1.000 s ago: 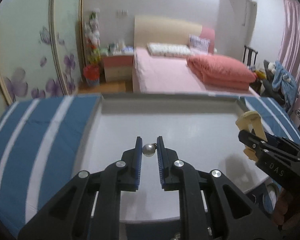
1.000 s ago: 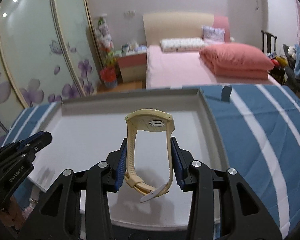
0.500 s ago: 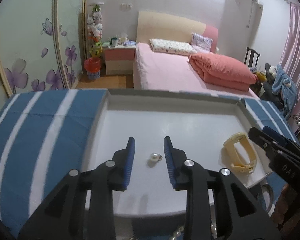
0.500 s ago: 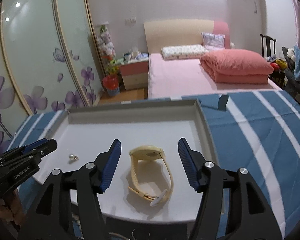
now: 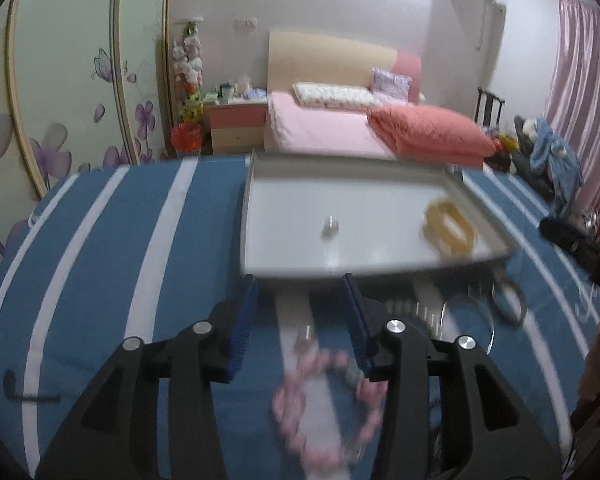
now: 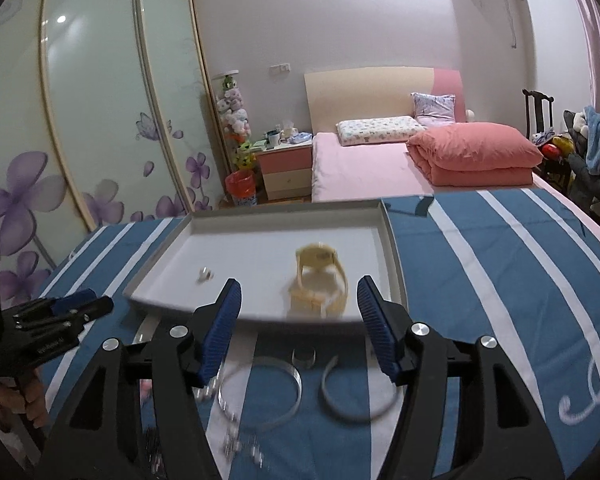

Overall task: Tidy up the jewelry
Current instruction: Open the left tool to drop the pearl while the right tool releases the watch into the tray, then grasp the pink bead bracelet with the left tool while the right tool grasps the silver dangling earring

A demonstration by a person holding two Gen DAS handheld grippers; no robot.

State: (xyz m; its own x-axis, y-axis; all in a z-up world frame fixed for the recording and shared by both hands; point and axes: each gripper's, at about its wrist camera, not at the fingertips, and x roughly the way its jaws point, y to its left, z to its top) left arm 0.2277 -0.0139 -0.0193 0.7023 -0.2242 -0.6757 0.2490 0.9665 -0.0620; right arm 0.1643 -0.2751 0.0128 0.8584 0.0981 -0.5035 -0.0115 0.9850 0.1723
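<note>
Blue-and-white striped cloth [image 6: 480, 264] covers the worktop, with bare room to the left and right of the shallow white tray [image 6: 392, 248]. Left hand-held gripper [image 5: 300, 320] has its jaws opening with nothing between them, above a blurred pink bead bracelet [image 5: 324, 404]. In the tray a small pearl piece [image 6: 205, 274], perhaps an earring, lies left of a pale yellow watch [image 6: 320, 280]. Right hand-held gripper [image 6: 298, 320] hangs apart and empty before the tray's near edge, over two silver bangles [image 6: 260, 392]

No lettering in either view is sharp enough to read.
</note>
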